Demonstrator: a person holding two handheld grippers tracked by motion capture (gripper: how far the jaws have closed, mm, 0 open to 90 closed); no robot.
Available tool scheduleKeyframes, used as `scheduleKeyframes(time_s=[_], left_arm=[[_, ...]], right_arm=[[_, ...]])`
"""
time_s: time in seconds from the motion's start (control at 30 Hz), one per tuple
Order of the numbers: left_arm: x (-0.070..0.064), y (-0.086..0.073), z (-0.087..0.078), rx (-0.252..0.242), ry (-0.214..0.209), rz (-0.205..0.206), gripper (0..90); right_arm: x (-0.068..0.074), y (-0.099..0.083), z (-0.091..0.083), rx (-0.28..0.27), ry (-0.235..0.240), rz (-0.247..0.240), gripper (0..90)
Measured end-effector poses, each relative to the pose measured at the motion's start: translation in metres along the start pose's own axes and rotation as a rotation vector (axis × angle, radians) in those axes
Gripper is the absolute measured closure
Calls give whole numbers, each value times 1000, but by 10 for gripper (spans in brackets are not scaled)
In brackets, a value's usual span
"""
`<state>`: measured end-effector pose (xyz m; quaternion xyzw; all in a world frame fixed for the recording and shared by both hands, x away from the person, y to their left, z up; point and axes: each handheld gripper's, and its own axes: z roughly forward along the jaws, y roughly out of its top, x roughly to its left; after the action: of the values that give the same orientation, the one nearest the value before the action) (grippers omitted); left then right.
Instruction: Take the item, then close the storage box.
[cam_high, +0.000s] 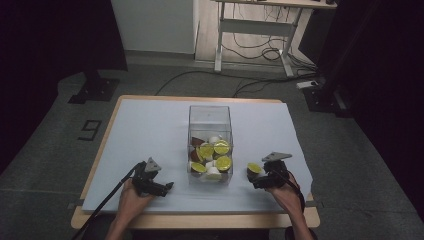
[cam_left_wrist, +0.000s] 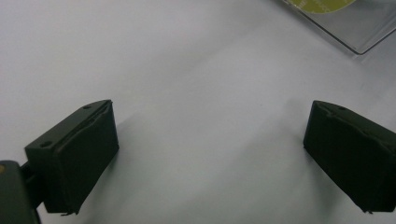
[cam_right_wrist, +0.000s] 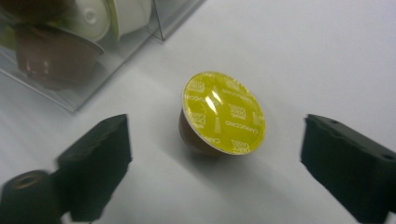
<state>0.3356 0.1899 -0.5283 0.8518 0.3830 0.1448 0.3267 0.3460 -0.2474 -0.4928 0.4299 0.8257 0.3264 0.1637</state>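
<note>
On the pale sheet covering the wooden table (cam_high: 98, 165), a clear plastic box (cam_high: 210, 117) with square walls is seen at the middle, partly filled with coffee capsules (cam_high: 215, 155) whose lids are glossy yellow foil, among brown and white ones. Just to the right of the box, a single coffee capsule (cam_right_wrist: 219, 116) is found lying tilted on the sheet; its body is a brown tapered cup and its round foil lid is bright yellow, printed with small pale lettering and catching a highlight. It is not touched by anything.

The right gripper (cam_high: 261, 176) is held low over the sheet, with the hand behind it and a grey three-cornered plate on top. In the right gripper view its matte black, blocky jaws are spread wide, the capsule lying between and slightly ahead of them, well clear of both pads.

The left gripper (cam_high: 159, 186) is held near the front left of the box, its cable trailing back along the forearm. In the left gripper view (cam_left_wrist: 210, 154) its jaws are likewise set wide apart over bare sheet, with nothing between them; a corner of the clear box is seen at the upper right.
</note>
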Motion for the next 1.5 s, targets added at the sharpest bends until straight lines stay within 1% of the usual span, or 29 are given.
scheduleKeyframes(time_s=[0.13,0.23,0.37,0.53,0.63,0.73,0.8,0.87,1.03,1.17,1.5], left_arm=[[0,0,0,0,0,0,27],[0,0,0,-1,0,-1,27],[0,0,0,-1,0,-1,27],[0,0,0,-1,1,0,27],[0,0,0,-1,1,0,27],[0,0,0,0,1,0,27],[0,0,0,-1,1,0,27],[0,0,0,-1,2,0,28],[0,0,0,-1,3,1,28],[0,0,0,-1,3,0,28],[0,0,0,0,2,-2,29]], right_arm=[[-2,-9,-4,-13,-4,23,42],[-3,-15,-5,-13,-12,26,20],[-3,-22,-3,5,-20,18,6],[-4,-28,4,17,-15,33,0],[-5,-31,11,46,-11,35,0],[-5,-33,15,71,-11,32,0],[-4,-33,16,70,-22,20,0],[-4,-33,16,70,-23,20,0],[-4,-37,16,44,-23,18,0],[-4,-38,16,34,-23,19,0],[-4,-36,16,54,-24,18,0]])
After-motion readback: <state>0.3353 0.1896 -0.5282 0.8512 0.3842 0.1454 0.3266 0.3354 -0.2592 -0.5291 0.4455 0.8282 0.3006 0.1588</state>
